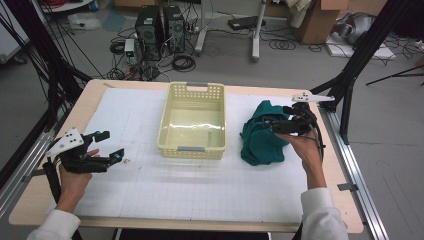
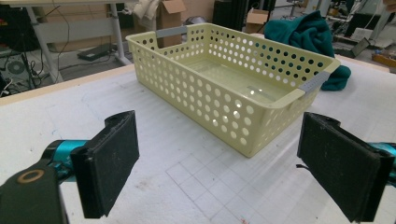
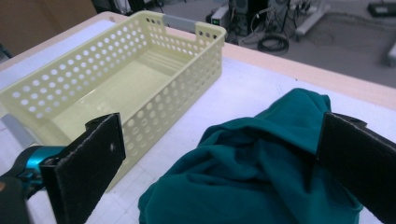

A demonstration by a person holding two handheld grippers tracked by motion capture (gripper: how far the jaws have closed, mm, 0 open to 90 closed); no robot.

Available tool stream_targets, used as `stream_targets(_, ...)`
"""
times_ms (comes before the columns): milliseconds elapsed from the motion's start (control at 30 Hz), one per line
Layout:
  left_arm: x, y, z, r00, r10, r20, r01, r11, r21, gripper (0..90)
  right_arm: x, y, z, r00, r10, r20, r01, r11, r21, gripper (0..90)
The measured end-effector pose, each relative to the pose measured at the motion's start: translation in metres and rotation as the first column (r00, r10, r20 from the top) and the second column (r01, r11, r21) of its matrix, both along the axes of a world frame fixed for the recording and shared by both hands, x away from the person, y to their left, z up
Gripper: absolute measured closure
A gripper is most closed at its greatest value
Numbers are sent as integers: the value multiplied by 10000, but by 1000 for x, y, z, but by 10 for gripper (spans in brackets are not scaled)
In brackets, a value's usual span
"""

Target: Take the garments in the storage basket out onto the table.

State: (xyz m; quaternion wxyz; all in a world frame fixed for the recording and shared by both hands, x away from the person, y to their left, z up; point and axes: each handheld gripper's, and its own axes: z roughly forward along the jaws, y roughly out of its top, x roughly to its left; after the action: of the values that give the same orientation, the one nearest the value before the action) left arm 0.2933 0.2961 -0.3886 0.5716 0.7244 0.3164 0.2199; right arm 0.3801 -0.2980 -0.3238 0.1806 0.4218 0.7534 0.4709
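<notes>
A pale yellow perforated basket stands empty in the middle of the white mat. A crumpled teal cloth lies just to its right. My right gripper hovers over the cloth's top, open. In the right gripper view its jaws stand wide on either side of the cloth, the right pad against the fabric, with the basket beyond to the left. My left gripper is open at the left of the mat, holding nothing. In the left gripper view it faces the basket, and the cloth lies behind that.
The white gridded mat covers most of the wooden table. A metal rail runs along the table's right edge. Computer towers and cables sit on the floor beyond the far edge.
</notes>
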Motion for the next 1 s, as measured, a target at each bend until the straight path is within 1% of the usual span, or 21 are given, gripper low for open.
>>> stream_targets(100,0,0,0,10000,-18,17,18,10000,18,131,-9,0,-1,9992,231,323,-236,9996,144,4)
stream_targets(267,0,0,0,10000,-15,25,15,10000,31,131,-23,0,-4,9962,334,801,-364,9987,361,4)
stream_targets(333,-1,0,0,10000,-13,30,13,10000,17,131,-31,1,-5,9936,385,1063,-432,9982,420,4)
stream_targets(367,-1,0,0,10000,1,25,-1,10000,4,131,-35,2,-6,9921,380,1194,-449,9974,557,4)
stream_targets(467,-1,0,1,10000,-19,56,19,10000,-2,131,-45,3,-10,9881,410,1485,-504,9969,606,4)
stream_targets(500,-1,0,1,10000,-10,54,10,10000,10,131,-48,3,-12,9866,493,1557,-605,9958,681,4)
stream_targets(533,-1,0,1,10000,-22,66,22,10000,27,131,-51,4,-14,9862,541,1563,-661,9952,725,4)
stream_targets(600,-1,0,1,10000,-33,72,33,10000,74,131,-56,5,-18,9854,559,1608,-664,9959,609,4)
stream_targets(667,-2,0,1,10000,-47,86,46,10000,67,131,-60,4,-23,9826,570,1766,-716,9944,775,4)
stream_targets(767,-2,0,2,9999,-60,115,59,10000,65,131,-63,4,-26,9845,637,1633,-740,9955,584,4)
stream_targets(833,-2,0,2,9999,-76,113,75,9999,68,131,-64,4,-28,9824,721,1722,-842,9944,641,4)
stream_targets(900,-2,0,2,9998,-134,141,133,9999,87,131,-66,4,-31,9823,717,1728,-828,9949,575,4)
stream_targets(1000,-2,0,2,9997,-172,189,170,9998,91,131,-68,4,-34,9820,746,1735,-862,9944,605,4)
